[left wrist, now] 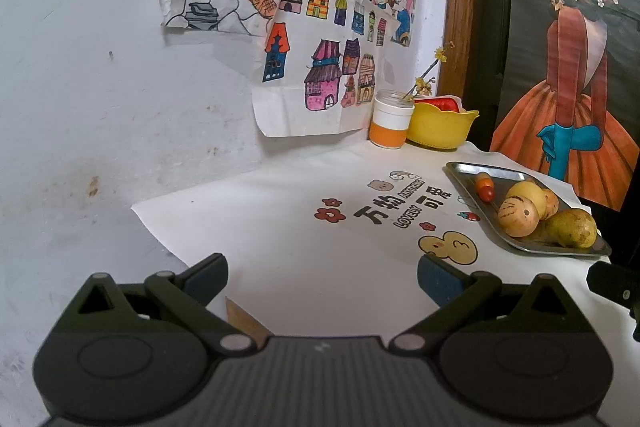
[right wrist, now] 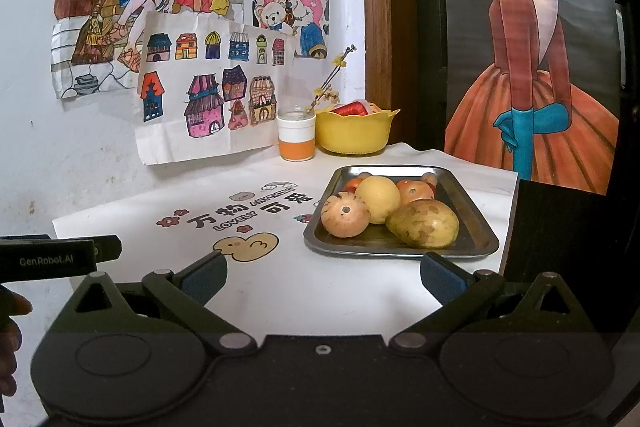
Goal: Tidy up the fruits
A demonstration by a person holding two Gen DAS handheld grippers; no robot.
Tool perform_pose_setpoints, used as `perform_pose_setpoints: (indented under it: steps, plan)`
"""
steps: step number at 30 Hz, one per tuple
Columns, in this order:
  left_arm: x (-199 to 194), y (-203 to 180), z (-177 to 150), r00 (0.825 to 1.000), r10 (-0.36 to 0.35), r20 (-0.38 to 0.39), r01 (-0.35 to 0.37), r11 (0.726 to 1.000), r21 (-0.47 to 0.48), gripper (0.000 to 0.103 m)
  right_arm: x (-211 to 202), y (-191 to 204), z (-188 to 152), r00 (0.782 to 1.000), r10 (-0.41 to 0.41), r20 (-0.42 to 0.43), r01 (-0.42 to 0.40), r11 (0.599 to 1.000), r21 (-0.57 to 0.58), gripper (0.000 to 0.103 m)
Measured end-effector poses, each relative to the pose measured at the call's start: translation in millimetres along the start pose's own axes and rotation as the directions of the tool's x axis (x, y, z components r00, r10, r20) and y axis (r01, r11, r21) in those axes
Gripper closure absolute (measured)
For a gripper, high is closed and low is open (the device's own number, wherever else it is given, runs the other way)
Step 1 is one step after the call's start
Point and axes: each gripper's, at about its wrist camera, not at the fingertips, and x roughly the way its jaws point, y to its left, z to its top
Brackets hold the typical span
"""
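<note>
yellow bowl [right wrist: 354, 135], silver tray [right wrist: 472, 227], orange-banded jar [right wrist: 296, 139].

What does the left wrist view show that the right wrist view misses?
Only the left wrist view shows the wooden corner under the cloth edge. Only the right wrist view shows the other tool's black body, marked GenRobot.AI, and the whole tray. Both show the fruit pile, the yellow bowl, the orange-banded jar and an open, empty tool.
</note>
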Motion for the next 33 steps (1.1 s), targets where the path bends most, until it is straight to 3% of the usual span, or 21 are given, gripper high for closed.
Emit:
perform_pose_setpoints:
  steps: [33]
  plan:
    - [-1.0, 0.6, -2.0, 1.0, 0.001, -0.005, -0.001, 1.0, -0.003, 0.0, 0.5, -0.6, -0.6, 1.0, 0.003, -0.003, -0.003, 1.0, 0.0, 0.001]
